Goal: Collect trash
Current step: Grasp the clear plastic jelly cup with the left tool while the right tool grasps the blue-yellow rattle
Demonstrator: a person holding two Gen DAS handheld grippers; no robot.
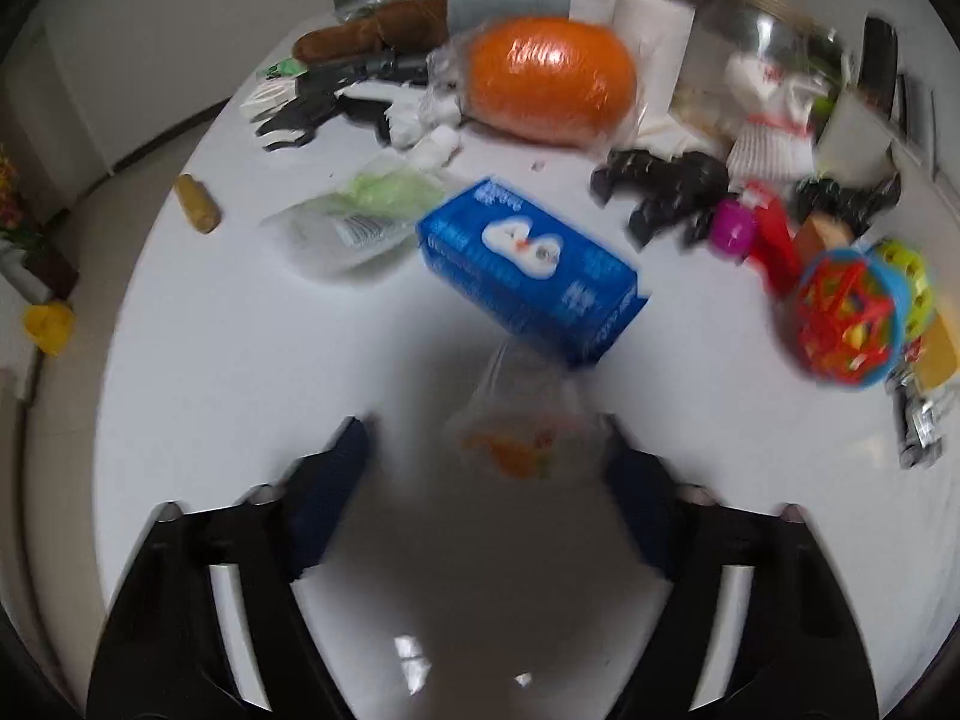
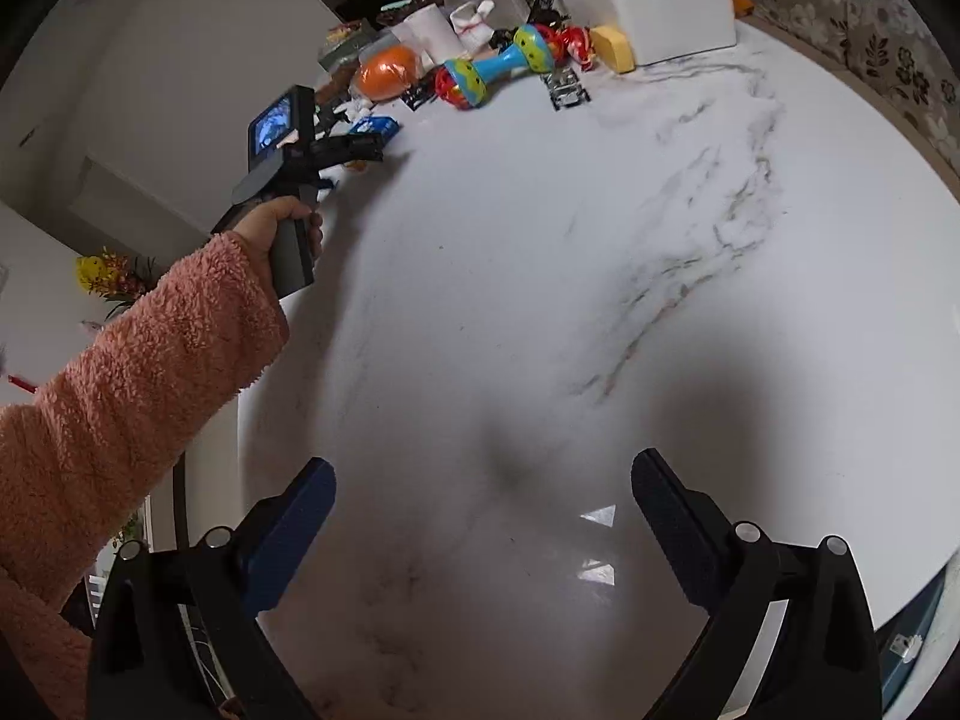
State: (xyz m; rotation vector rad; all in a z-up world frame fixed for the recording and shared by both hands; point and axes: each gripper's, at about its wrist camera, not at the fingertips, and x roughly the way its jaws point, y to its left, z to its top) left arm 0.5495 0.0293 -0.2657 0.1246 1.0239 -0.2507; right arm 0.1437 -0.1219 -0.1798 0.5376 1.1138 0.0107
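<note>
Left gripper (image 1: 489, 462) seen from its own camera, tilted down over a white marble table (image 1: 240, 360), jaws about half open. Between the blue fingers (image 1: 348, 468), at twelve o'clock from the gap: a small clear bag (image 1: 522, 432) with orange and green bits inside, lying on the table. Right edge of the bag right at the right fingertip; too blurred to tell whether touching. Left finger clear of it. Not gripped.

Just beyond the bag, at one o'clock, touching or overlapping its far end: a blue tissue pack (image 1: 528, 264). At eleven o'clock from the pack, a clear wrapper (image 1: 354, 213) with green inside. Farther back at twelve o'clock, an orange ball (image 1: 552, 81) in shiny plastic film. At three o'clock, near the table edge, a bright plastic rattle (image 1: 852, 318).

Right gripper (image 2: 483, 492) seen from its own camera, jaws spread wide, nothing between them, hanging above bare marble without touching. At ten o'clock in that view, a hand (image 2: 270, 228) in a fluffy pink sleeve (image 2: 150, 372) gripping the handle of the left gripper. At one o'clock, far across the table, a white tub (image 2: 660, 0).
</note>
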